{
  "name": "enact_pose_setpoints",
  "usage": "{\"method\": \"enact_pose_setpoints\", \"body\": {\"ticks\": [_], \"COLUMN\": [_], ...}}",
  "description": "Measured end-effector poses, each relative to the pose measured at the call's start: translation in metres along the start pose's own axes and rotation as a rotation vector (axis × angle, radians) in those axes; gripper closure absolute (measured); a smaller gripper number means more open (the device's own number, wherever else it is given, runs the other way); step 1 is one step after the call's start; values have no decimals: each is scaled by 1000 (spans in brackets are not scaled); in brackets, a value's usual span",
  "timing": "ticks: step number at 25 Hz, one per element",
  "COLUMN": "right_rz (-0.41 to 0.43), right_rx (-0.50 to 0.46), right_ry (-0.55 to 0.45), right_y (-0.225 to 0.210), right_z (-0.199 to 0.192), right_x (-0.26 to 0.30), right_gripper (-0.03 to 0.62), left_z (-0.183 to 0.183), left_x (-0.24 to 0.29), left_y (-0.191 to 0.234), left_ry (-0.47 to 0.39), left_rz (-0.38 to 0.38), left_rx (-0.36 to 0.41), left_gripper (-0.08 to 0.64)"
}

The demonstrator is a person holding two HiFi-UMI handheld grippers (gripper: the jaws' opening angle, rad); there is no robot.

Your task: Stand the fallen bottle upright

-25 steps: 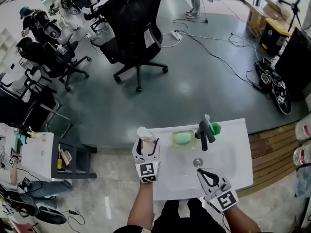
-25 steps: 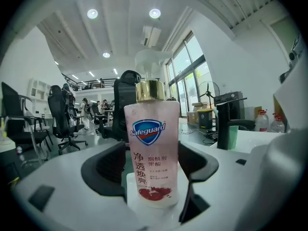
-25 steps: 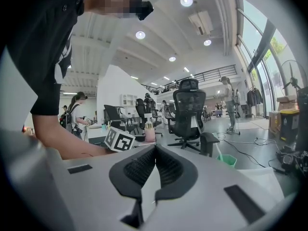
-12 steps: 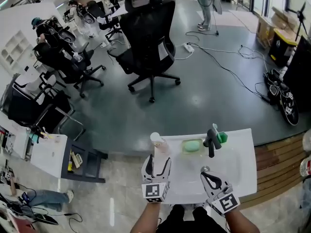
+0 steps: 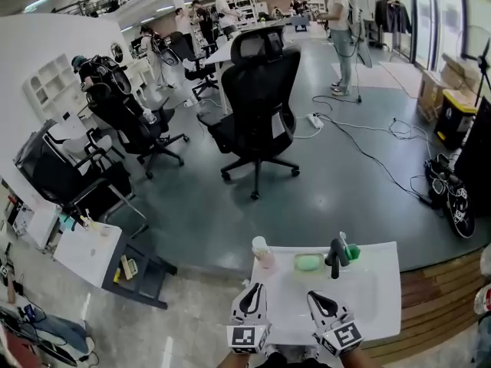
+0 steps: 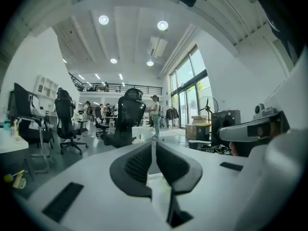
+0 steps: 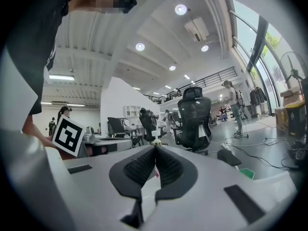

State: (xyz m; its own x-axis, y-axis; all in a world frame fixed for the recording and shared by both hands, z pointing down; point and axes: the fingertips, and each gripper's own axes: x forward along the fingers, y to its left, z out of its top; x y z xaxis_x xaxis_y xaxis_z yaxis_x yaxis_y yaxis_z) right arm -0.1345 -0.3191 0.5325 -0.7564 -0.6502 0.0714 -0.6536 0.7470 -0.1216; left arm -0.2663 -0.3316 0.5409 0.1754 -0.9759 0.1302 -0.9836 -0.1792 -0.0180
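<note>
- Left gripper [image 5: 252, 290]: jaws have just been closing and now stand all but together, with nothing between them (no load carried)
- Right gripper [image 5: 314, 297]: jaws together, empty, held over the near edge of the sink [image 5: 372, 301]
- Bottle [image 5: 262, 253]: stands at the back left corner of the sink, pump head up, long axis vertical; neither gripper touches it
- Bearing: the bottle lies straight ahead of the left gripper, beyond its fingertips and apart from them; the right gripper is farther off, across the basin
- Assessment: the uprighting step appears complete; if a correction is needed, the left gripper is nearer and must open before approaching the bottle from the near side
</note>
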Motion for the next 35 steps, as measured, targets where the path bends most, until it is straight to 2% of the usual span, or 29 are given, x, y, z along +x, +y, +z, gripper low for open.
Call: {"method": "enact_pose_setpoints", "body": {"ticks": [2,8,15,24,29,35], "right_rz": [12,27,-35,-56,-53,-66], "right_rx": [-5,-22,-179,-207,-210,-222], "right_ry": [-16,-14,-53,-43,-81,-54], "right_y": [4,11,13,2,1,-5], "right_z": [5,14,39,52,52,55], "right_x": [1,-1,-5,2,3,4], "right_gripper": [577,578,580,580,580,580], "left_z": [4,14,11,1,3,10], "left_x": [-7,-25,-39,-35,-34,-25], "left_y": [0,2,4,6,10,8], "left_ry": [0,-3,6,37,30,21], "left_rz": [-11,-61,-75,-48,-41,-49], "left_rx": [-2,-23,-22,1,-4,0], "left_gripper": [537,543,541,541,541,541]}}
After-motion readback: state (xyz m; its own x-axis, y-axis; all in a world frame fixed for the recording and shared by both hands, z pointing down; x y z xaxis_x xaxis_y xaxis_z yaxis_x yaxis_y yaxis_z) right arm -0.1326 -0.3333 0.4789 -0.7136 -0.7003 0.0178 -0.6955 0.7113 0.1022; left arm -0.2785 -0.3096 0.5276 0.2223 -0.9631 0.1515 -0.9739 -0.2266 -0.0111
